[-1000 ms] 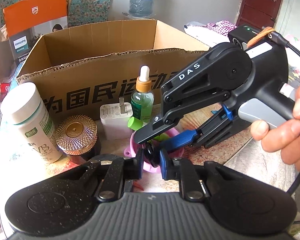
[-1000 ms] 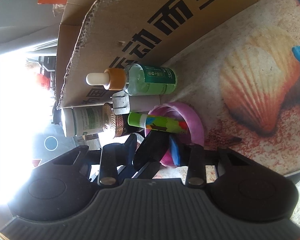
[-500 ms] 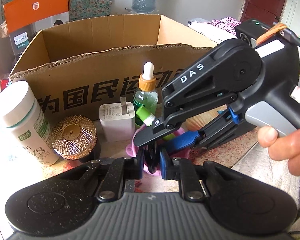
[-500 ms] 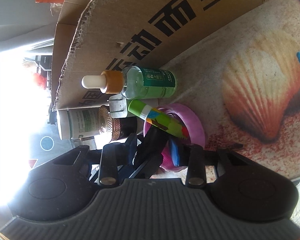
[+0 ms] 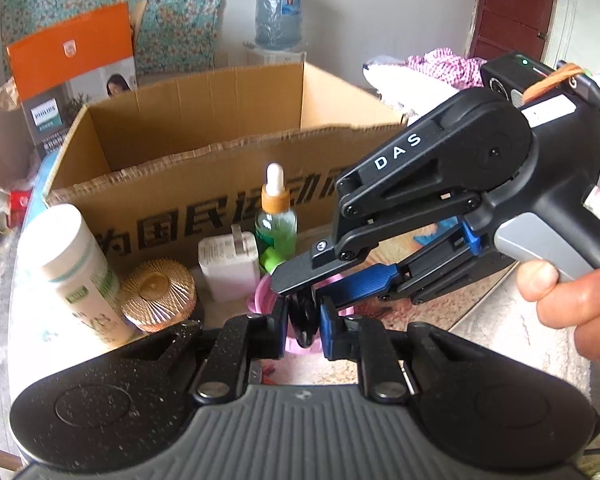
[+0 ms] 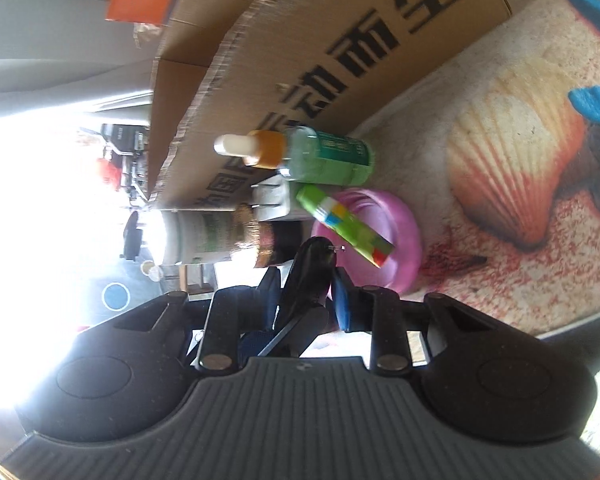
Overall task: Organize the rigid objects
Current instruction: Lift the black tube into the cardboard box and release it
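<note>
Left fingers (image 5: 327, 332) clamp the black piece (image 5: 300, 322); right fingers (image 5: 296, 276) are closing around it. We hold steady, clear of the pink bowl (image 6: 404, 232).

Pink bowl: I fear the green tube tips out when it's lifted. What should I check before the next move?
1. Green tube inside pink bowl: ok, but it leans out over the rim.
2. Left tool shut on black item: ok.
3. Right tool grip: cannot tell; its jaws are closing, with something black between them.
4. Cardboard box open on top: ok.
</note>
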### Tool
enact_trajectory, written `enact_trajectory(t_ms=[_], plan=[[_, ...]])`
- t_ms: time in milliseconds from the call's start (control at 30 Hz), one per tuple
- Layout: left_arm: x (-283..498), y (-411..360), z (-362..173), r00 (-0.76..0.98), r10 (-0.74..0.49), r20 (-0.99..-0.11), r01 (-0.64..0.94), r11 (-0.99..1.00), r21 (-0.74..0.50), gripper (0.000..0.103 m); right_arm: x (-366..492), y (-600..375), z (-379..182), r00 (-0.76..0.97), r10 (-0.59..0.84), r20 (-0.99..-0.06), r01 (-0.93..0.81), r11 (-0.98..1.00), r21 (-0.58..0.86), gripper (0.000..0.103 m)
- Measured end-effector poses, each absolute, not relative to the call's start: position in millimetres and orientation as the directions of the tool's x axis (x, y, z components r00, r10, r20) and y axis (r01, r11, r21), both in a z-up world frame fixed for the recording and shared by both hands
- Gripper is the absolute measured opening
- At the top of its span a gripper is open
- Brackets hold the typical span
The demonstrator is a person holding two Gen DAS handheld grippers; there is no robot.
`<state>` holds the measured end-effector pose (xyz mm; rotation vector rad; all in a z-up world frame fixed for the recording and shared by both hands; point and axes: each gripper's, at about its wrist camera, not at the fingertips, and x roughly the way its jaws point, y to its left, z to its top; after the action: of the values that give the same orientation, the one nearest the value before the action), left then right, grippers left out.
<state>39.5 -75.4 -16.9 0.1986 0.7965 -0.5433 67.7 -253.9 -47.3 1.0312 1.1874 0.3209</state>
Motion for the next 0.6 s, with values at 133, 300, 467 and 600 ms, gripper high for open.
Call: enact_trajectory(t_ms=[133, 300, 467, 600], plan=[[32.0, -70.4, 5.8, 0.618, -0.378, -0.689, 0.521, 0.854, -0.001, 0.017, 67.0, -246.0, -26.2, 0.422, 0.705, -0.571, 0.238, 0.521, 0.82, 0.026], [40.9, -61.3, 44.9, 0.679, -0.341, -0.65, 0.47, 0.882, 0.028, 0.018, 77.3, -235.7, 12.0, 0.457, 0.728, -0.51, 0.114, 0.521, 0.846, 0.026], [65.3, -50.0, 76.7, 0.737, -0.316, -0.598, 0.422, 0.906, 0.042, 0.018, 108.1, -224.8, 52.0, 0.481, 0.749, -0.456, -0.002, 0.521, 0.853, 0.026], [100.6, -47.1, 88.7, 0.756, -0.284, -0.591, 0.386, 0.921, 0.052, 0.018, 145.4, -216.9, 73.6, 0.482, 0.754, -0.447, -0.048, 0.532, 0.846, 0.026]])
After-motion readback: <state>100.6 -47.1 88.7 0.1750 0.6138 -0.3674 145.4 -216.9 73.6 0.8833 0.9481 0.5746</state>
